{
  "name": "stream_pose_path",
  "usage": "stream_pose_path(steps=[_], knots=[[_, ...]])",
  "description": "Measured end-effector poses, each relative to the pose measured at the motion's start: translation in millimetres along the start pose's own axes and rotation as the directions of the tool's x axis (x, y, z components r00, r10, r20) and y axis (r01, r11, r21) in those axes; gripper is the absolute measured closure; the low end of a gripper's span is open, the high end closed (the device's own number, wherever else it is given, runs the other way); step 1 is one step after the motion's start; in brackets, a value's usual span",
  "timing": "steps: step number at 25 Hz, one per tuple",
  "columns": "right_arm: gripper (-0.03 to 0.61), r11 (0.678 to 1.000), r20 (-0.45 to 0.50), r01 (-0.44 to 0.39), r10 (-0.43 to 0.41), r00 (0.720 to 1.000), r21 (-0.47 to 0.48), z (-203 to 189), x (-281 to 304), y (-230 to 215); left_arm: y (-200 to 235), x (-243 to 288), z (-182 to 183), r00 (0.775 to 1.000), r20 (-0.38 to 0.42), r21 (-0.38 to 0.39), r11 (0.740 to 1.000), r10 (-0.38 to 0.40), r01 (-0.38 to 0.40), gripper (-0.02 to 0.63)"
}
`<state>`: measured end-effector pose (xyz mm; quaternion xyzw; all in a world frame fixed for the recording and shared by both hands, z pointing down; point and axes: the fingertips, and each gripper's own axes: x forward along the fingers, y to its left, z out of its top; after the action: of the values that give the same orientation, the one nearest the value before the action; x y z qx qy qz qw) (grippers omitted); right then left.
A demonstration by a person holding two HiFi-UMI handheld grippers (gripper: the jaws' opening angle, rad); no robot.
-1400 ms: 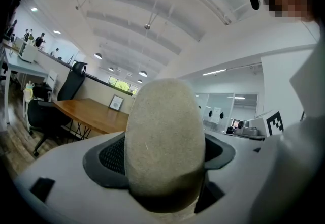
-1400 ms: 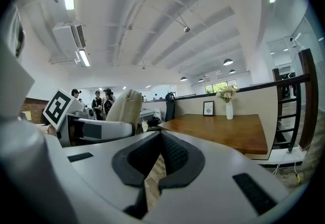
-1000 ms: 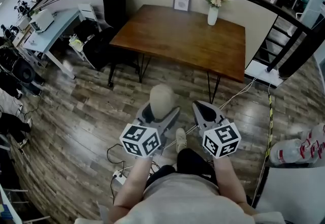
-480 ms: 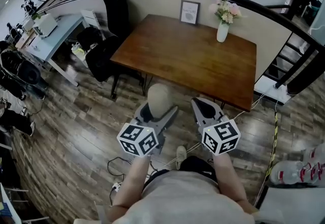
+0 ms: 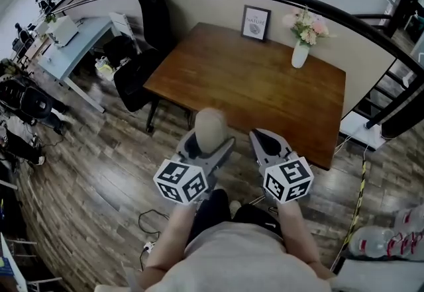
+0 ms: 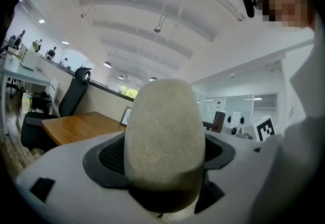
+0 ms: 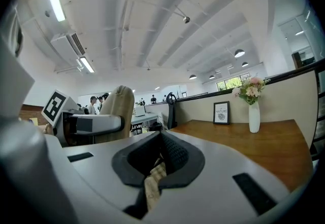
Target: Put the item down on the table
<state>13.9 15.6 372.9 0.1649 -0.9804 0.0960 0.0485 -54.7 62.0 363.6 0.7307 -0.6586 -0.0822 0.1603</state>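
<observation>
Item held before the wooden table

The wooden table [image 5: 265, 85] fills the upper centre. The beige egg-shaped item [image 5: 211, 129] sits clamped in the left gripper [image 5: 209, 146] at frame centre, by the table's near edge; the right gripper [image 5: 264, 141] beside it is closed, empty. Best let its base rest on bare wood before the jaws part.

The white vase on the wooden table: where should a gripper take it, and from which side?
Probably best around the vase's plain body, below the flowers, coming level from the table's open near side. It stands upright and slim, the blooms cover its top, and the wall is close behind it.
</observation>
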Motion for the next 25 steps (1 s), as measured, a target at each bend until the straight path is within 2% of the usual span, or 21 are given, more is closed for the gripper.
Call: stream_pose_path(steps=[8,14,25], knots=[[0.569,0.998,-0.002,0.048,-0.048,0.999,0.030,-1.1,29.0,-45.0,29.1,50.3,-1.0,0.999,-0.045,-0.009,1.000,-0.024,0.024,0.202],[0.569,0.993,0.001,0.106,-0.106,0.994,0.045,0.7,73.0,-83.1,62.8,106.2,5.9,0.989,-0.105,0.024,0.994,-0.102,0.105,0.202],[0.569,0.972,-0.006,0.227,-0.227,0.974,0.066,24.1,177.4,-146.3,140.7,217.7,51.5,0.959,-0.144,0.008,0.969,-0.243,0.247,0.202]])
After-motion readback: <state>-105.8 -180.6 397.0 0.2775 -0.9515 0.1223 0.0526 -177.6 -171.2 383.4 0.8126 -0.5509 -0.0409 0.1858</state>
